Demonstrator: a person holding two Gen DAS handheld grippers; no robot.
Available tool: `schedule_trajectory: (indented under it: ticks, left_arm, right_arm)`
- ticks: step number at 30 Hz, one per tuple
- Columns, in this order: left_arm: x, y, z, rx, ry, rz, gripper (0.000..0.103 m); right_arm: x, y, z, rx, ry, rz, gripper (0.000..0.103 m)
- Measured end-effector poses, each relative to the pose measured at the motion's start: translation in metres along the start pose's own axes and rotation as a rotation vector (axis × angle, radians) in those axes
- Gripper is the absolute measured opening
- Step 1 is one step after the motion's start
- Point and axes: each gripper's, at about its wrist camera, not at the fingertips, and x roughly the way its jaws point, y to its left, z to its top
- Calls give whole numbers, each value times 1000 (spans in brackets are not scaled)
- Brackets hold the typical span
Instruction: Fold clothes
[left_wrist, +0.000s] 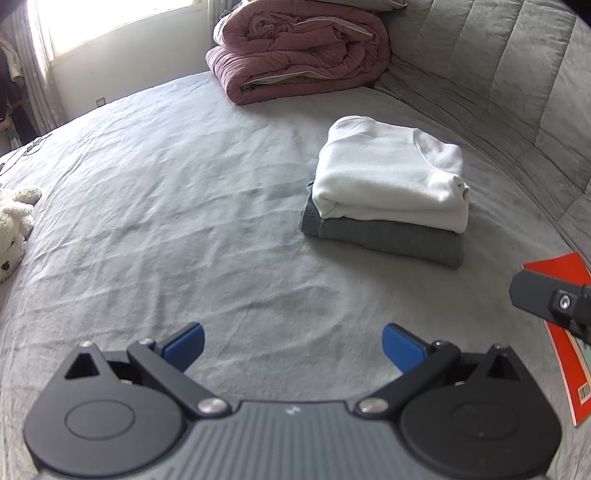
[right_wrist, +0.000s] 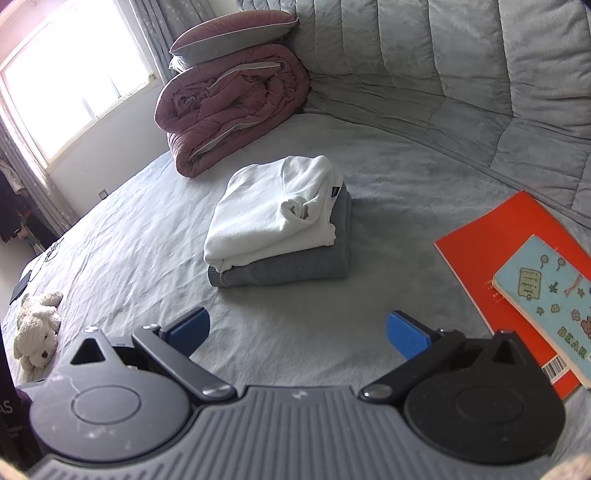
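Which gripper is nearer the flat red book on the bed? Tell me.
Right. The right gripper hovers beside the red book, its tip overlapping it in the left view; the left gripper sits farther left.

Wide bed under wrinkled grey sheet. Grey quilted headboard curving along far side. Bright window at left, daylight washing out glass; patterned curtain beside it. White wall below sill, socket low down. Dark clothes hanging at far left.
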Motion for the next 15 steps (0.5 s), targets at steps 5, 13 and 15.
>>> schedule_trajectory:
  ticks: [5, 13, 15]
  left_arm:
    - [-17, 10, -7, -25, -7, 2, 102]
    - [-72, 34, -32, -34, -13, -7, 102]
    - [-84, 41, -40, -34, -16, -1, 102]
  right_arm:
    - [-13, 12, 2, -71, -33, -12, 103]
    - [-54, 39, -9, -194, -54, -57, 103]
    - [-67, 43, -15, -205, -45, -58, 103]
